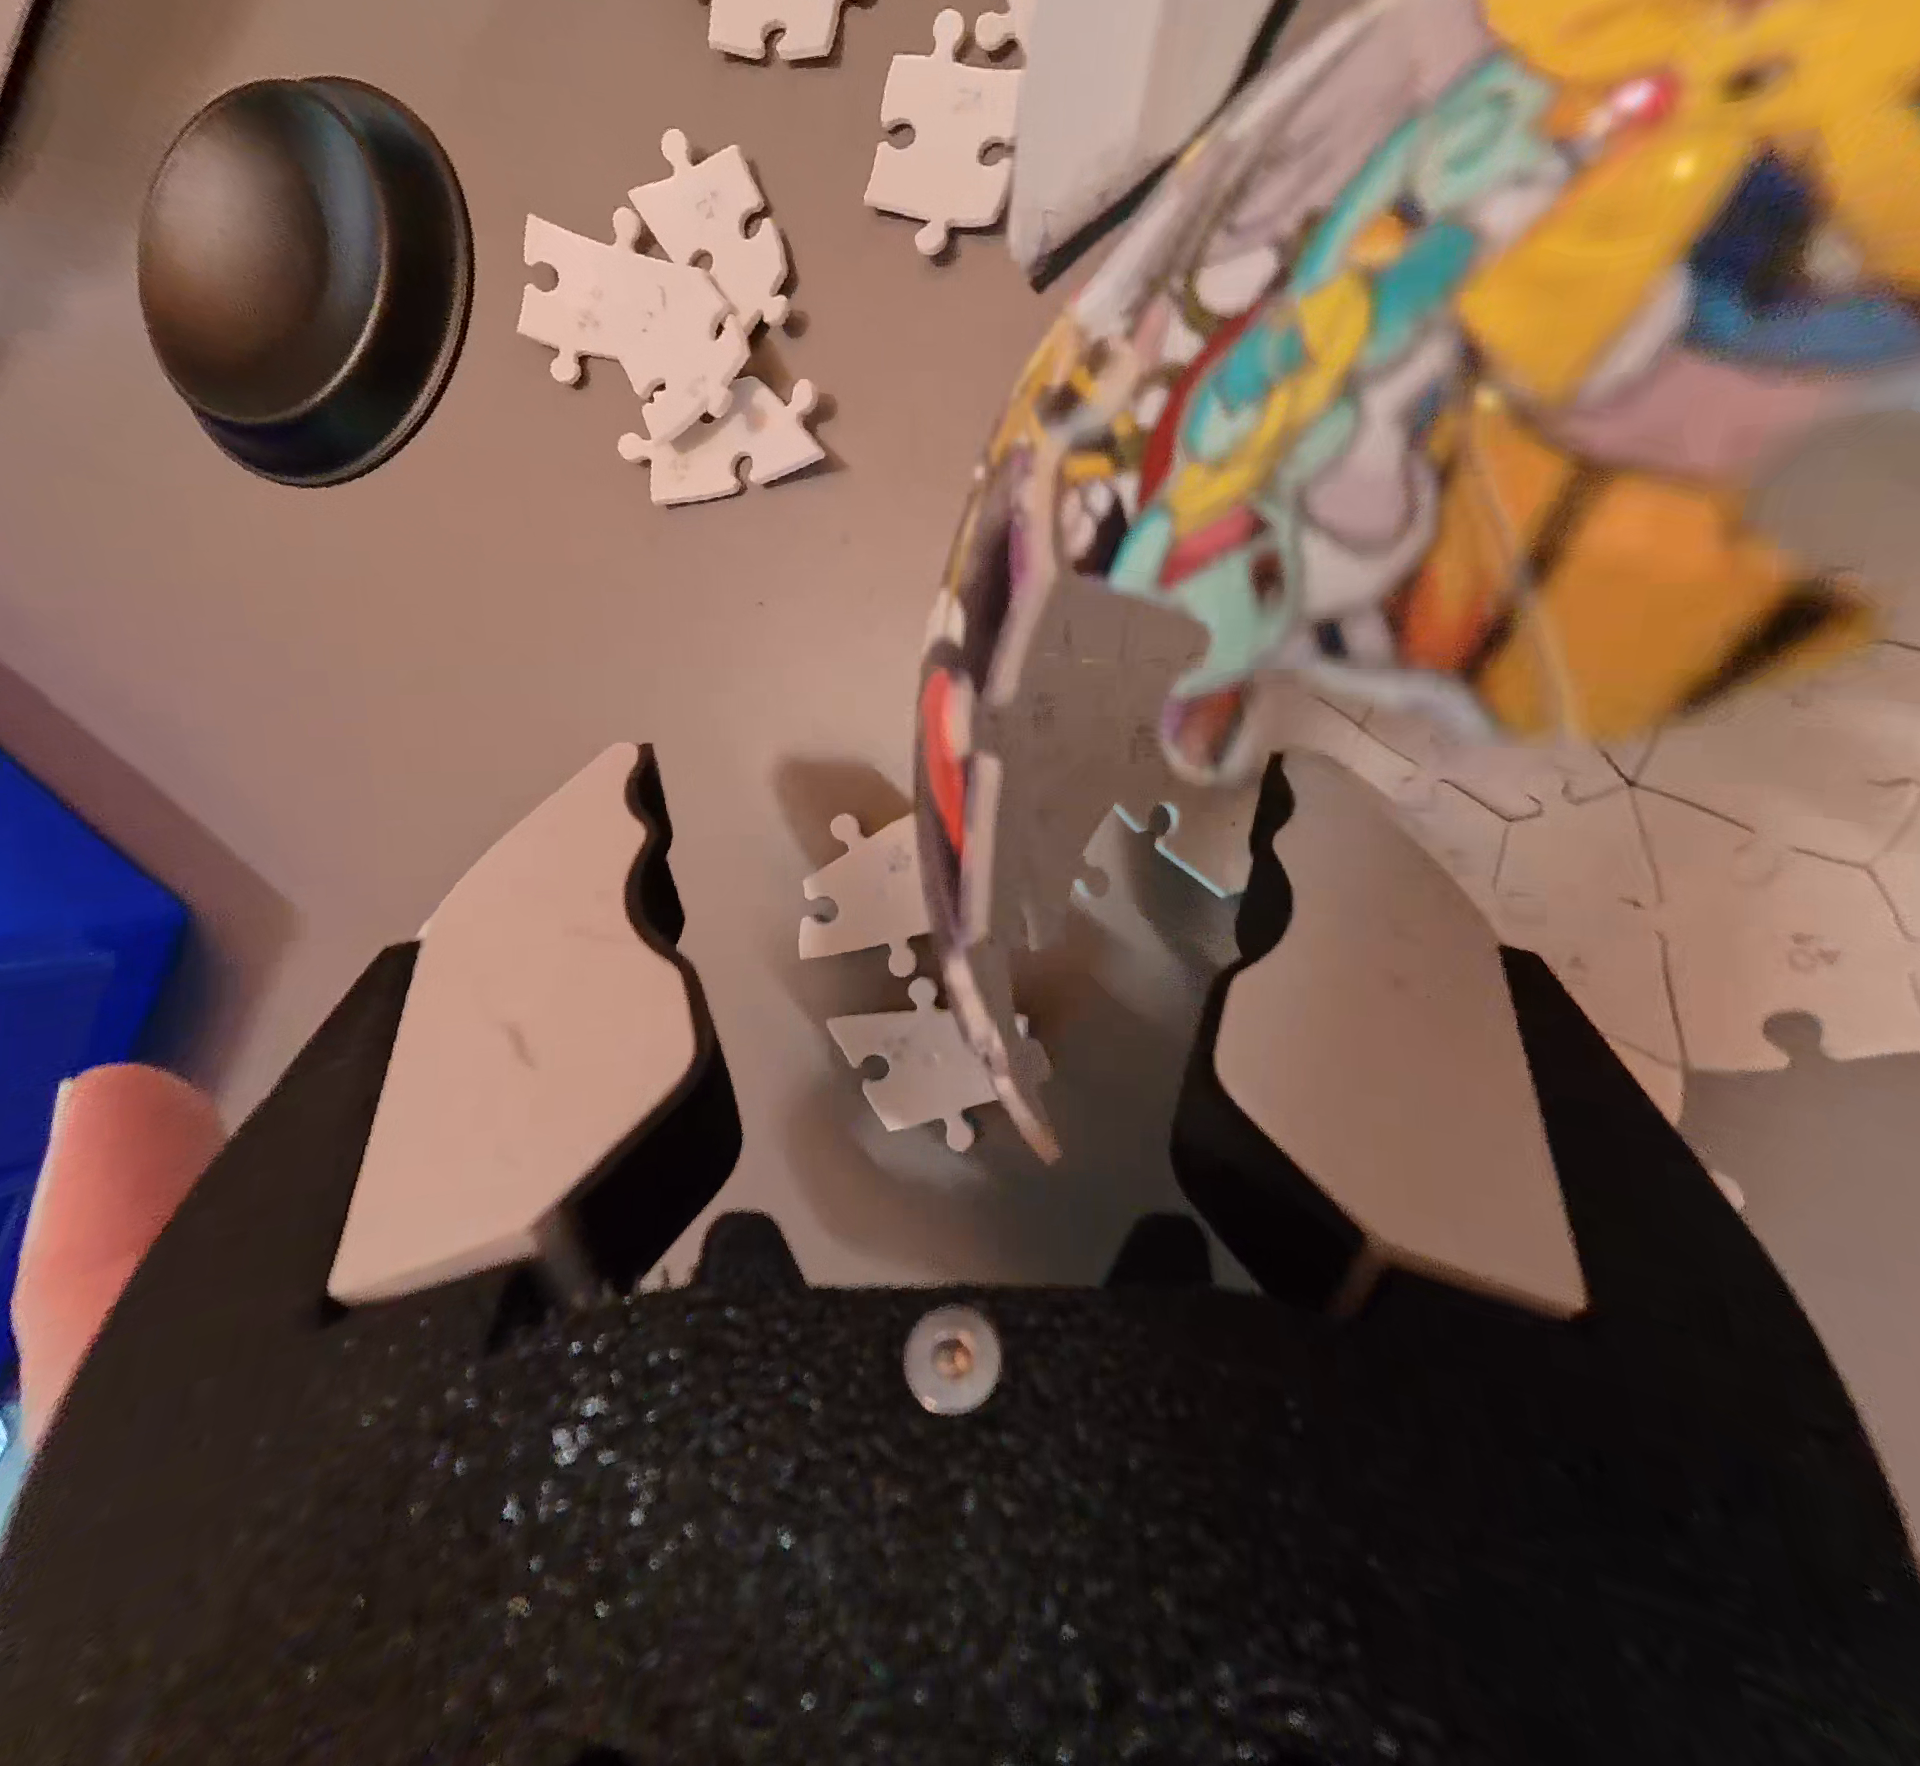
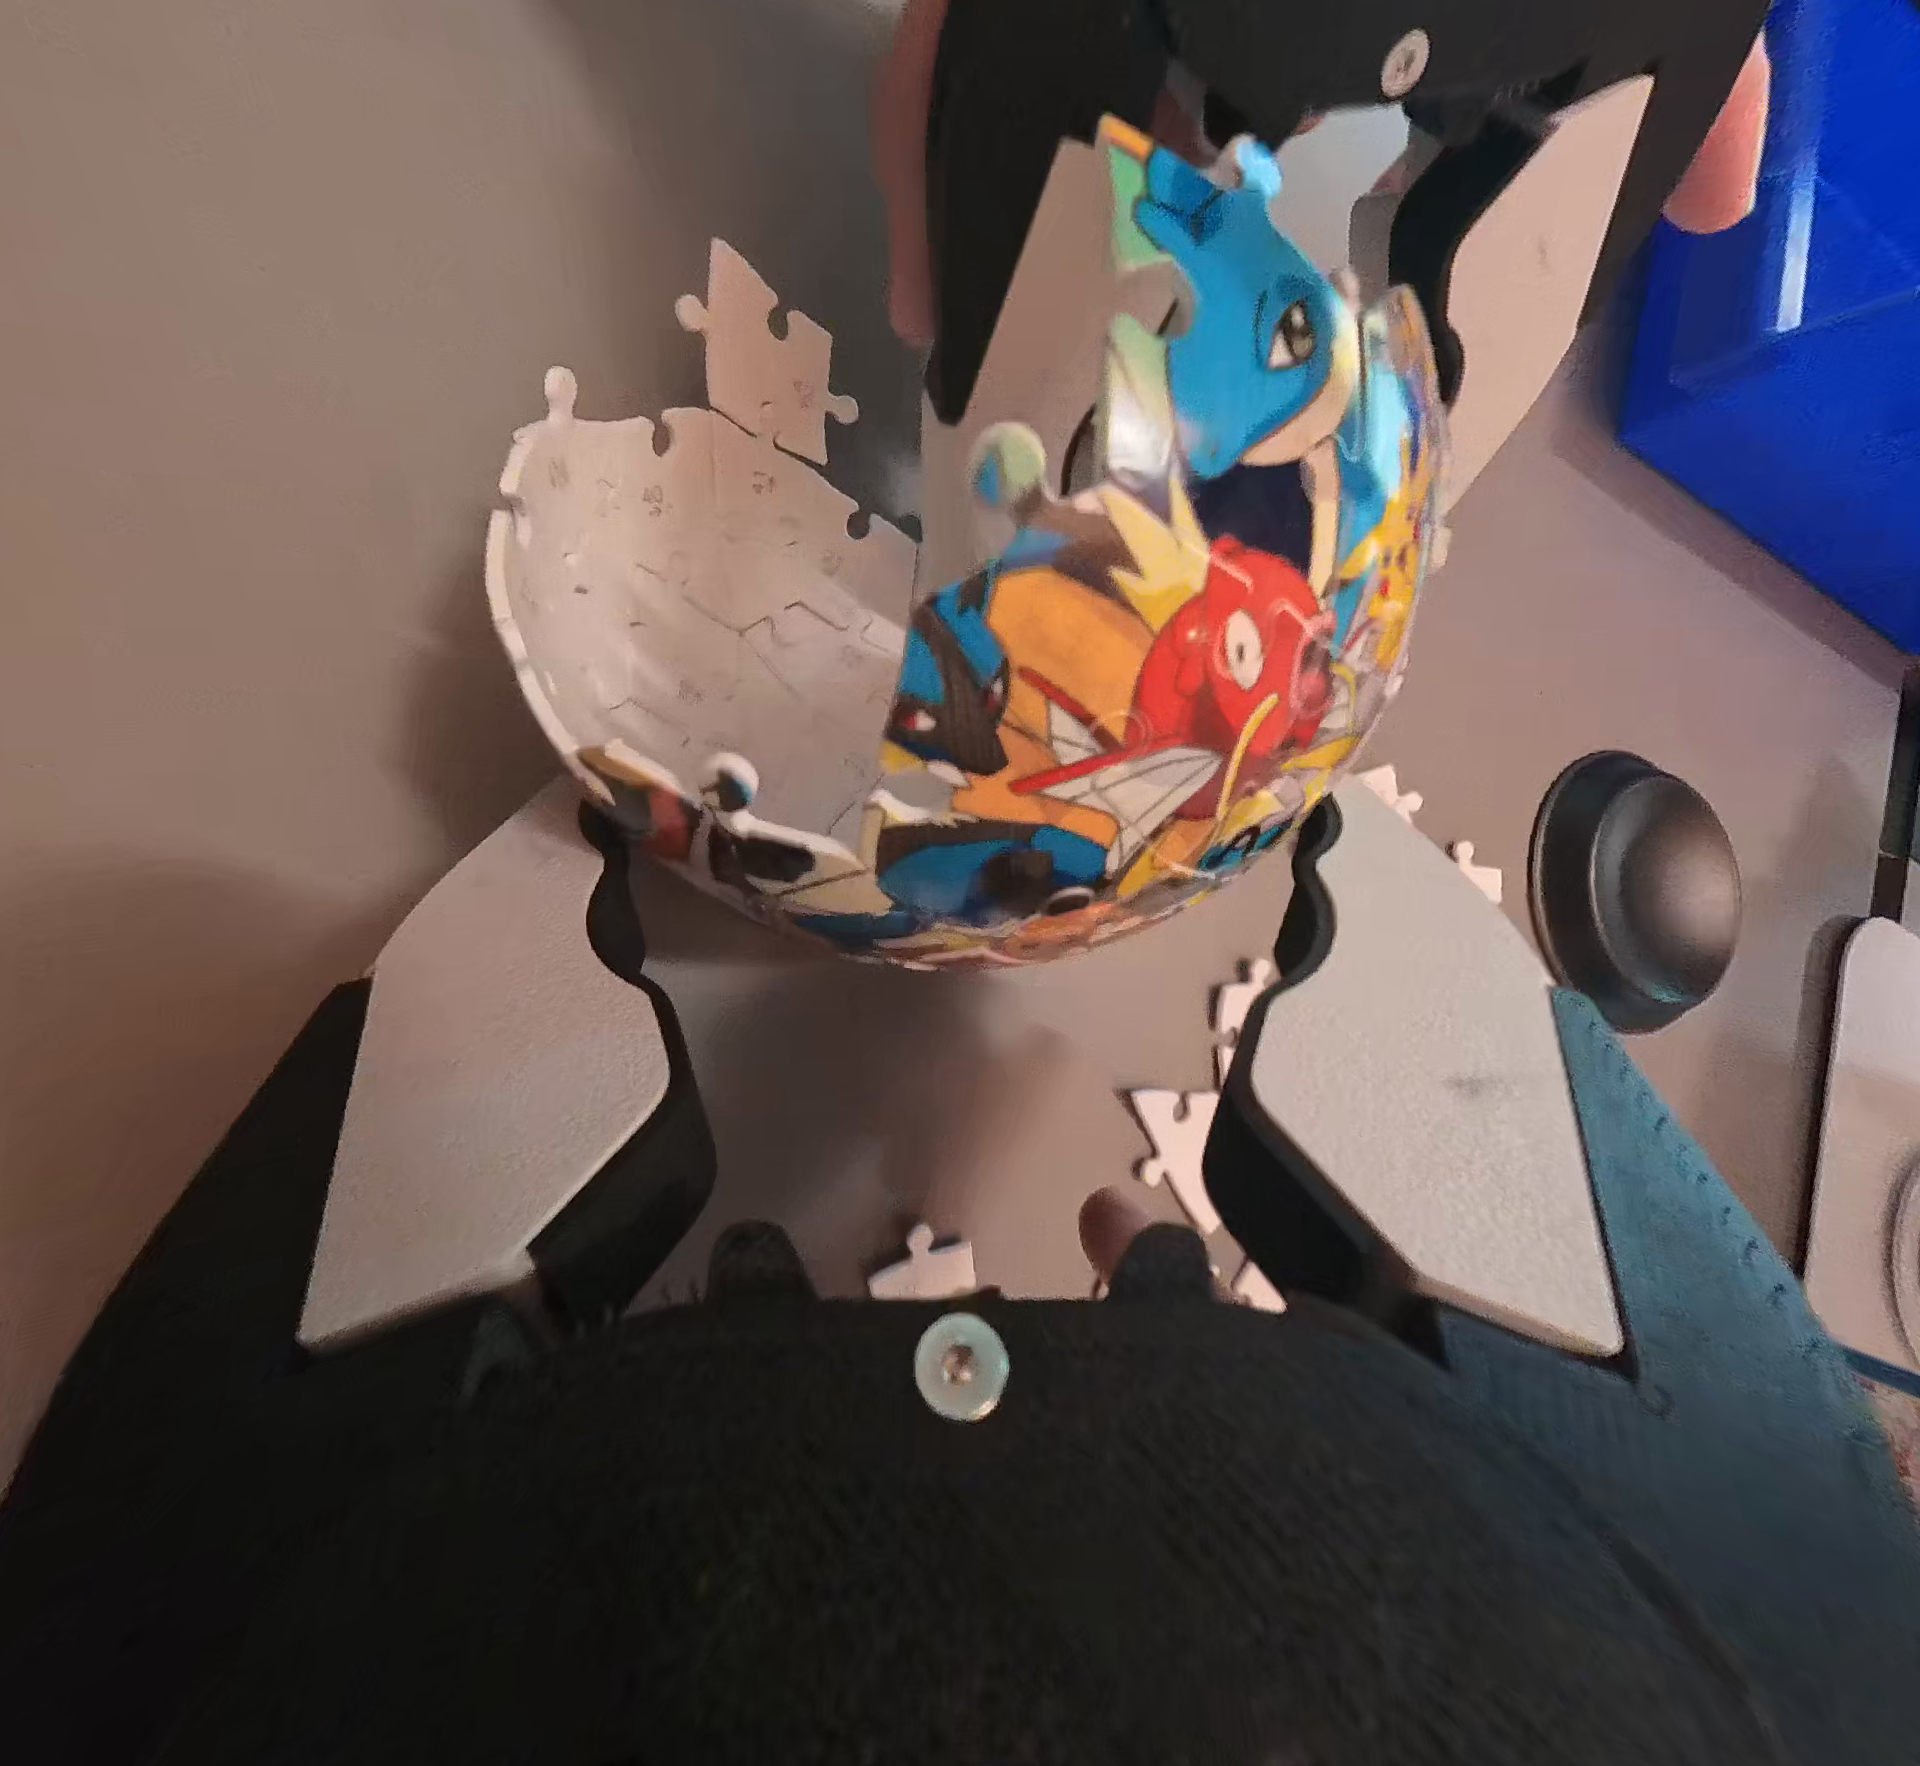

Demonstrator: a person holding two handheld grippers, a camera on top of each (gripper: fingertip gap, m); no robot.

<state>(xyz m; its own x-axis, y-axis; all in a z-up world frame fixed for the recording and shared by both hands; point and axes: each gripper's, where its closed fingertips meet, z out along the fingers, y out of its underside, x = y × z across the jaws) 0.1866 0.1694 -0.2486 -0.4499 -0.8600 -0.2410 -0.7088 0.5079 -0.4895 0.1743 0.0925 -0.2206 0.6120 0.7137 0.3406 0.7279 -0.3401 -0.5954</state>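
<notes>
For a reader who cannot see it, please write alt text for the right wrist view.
A half-built spherical puzzle shell, colourful cartoon print outside and white inside, sits between the tips of the open right gripper. The left gripper, also open, straddles its upper edge from the far side. Loose white puzzle pieces and a black dome-shaped knob lie on the grey table.

A dark, round, domed knob-like object (image 1: 301, 282) is seen standing on the grey counter (image 1: 312, 656), well left of a partly assembled spherical jigsaw shell (image 1: 1455, 345) printed with bright cartoon figures. Loose white puzzle pieces (image 1: 665, 334) are scattered face down between them, some overlapping. A blue box (image 2: 1797, 345) is seen at the counter's edge.
</notes>
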